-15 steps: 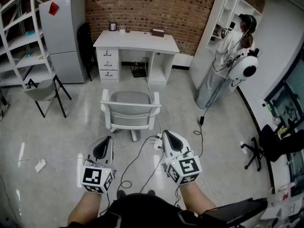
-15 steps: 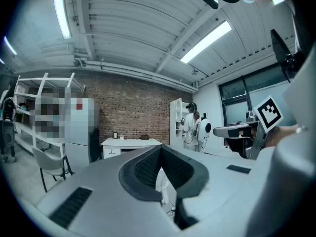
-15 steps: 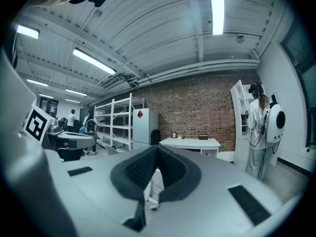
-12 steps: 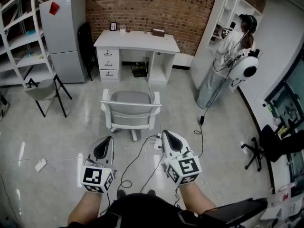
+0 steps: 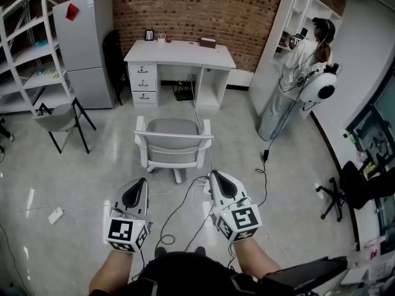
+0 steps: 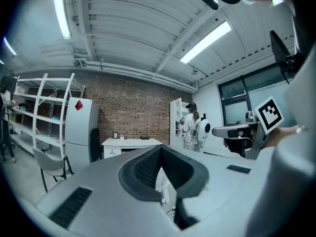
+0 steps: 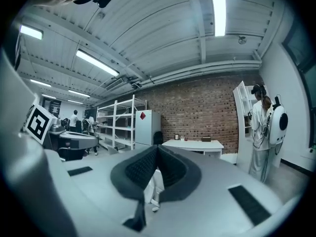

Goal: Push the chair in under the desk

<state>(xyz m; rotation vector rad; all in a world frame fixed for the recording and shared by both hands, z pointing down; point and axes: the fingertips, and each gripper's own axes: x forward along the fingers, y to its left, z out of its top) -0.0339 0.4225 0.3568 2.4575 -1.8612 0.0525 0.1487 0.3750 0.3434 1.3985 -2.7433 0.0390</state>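
A grey swivel chair (image 5: 174, 142) with a white frame stands on the floor, its back towards me, a short way out from the white desk (image 5: 179, 53) at the brick wall. My left gripper (image 5: 136, 185) and right gripper (image 5: 218, 179) are both shut and empty. They hang side by side short of the chair's back, touching nothing. In the left gripper view the shut gripper (image 6: 160, 151) points at the desk (image 6: 131, 142). The right gripper (image 7: 157, 151) likewise faces the desk (image 7: 193, 143) in its own view.
Cables (image 5: 179, 209) and a power strip (image 5: 55, 215) lie on the floor between me and the chair. A fridge (image 5: 83, 48), shelving (image 5: 24, 54) and a small grey chair (image 5: 58, 119) stand at the left. A person (image 5: 296, 73) stands by a white bookcase (image 5: 281, 36) at the right.
The head view has shifted a little, so the desk and chair sit slightly further right. Both grippers stay shut in the same place. The chair has not moved relative to the desk.
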